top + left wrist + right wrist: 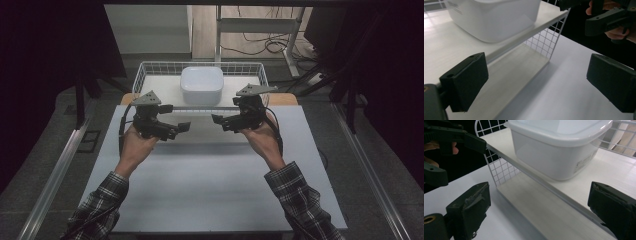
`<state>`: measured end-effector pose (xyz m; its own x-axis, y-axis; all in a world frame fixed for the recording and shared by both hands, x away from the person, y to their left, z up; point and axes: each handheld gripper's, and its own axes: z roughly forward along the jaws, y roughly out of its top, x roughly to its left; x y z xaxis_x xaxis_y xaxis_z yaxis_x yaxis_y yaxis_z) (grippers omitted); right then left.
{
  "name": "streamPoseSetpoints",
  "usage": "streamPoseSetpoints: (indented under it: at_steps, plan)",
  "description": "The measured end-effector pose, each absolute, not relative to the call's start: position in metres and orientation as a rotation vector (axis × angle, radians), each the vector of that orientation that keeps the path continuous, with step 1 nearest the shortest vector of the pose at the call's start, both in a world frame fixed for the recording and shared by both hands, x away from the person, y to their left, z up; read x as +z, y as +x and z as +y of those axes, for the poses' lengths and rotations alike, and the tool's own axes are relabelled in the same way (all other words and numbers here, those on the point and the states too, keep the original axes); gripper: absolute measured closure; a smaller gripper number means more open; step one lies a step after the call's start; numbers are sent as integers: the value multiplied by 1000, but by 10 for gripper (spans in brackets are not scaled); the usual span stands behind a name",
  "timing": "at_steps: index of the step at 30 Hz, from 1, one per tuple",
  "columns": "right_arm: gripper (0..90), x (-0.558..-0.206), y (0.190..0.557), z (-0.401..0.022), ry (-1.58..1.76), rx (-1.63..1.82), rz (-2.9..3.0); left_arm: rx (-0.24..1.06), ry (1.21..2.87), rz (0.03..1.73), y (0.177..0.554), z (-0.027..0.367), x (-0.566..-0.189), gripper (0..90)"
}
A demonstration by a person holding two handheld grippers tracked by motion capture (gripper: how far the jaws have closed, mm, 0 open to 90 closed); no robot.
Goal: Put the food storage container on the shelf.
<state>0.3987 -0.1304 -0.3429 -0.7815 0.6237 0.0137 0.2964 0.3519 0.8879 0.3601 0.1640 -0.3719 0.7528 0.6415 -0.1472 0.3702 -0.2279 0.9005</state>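
A white table [210, 190] spread beneath both grippers, its bare surface reaching back toward the person and past each hand. At its far edge, just ahead of the jaws, stood a white wire rack [145, 72] with a pale upper shelf [439, 50] and a lower board [544, 207]. In the left gripper view the rack's gridded end wall [544, 41] stood ahead and between the jaws; in the right gripper view the opposite end wall [499, 170] rose above the left-hand jaw.

On the upper shelf sat a white lidded container [201, 85], beyond both grippers and roughly midway between them in the high view. From the left gripper [172, 127] it lay ahead and up toward the left-hand jaw [504, 17]; from the right gripper [226, 121] it lay ahead and above, between the jaws [554, 150]. Neither gripper touched it.

The person's plaid sleeves [292, 187] came in from the near side, with each hand wrapped round a gripper body.

The left gripper hovered over the table just short of the rack, its jaws spread wide apart with nothing between them. The right gripper hung opposite, near the rack's other front corner, jaws likewise spread wide and empty. The two pointed inward at one another, apart, with a clear gap between their tips. A small printed label [582, 165] showed on the container's side wall.
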Motion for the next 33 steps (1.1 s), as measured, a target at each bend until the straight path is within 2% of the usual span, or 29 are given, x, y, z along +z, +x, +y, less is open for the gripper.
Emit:
streamPoseSetpoints:
  at_steps: [13, 25, 33]
  plan:
    - [33, -359, 382, -137, 785, 1402, 2308, 253, 1929, 702, 345, 152, -396, 0]
    - [28, -386, 366, -138, 757, 1387, 2347, 128, 1918, 705, 332, 155, -433, 0]
    - [27, -405, 358, -138, 744, 1376, 2367, 153, 1892, 722, 321, 157, -449, 6]
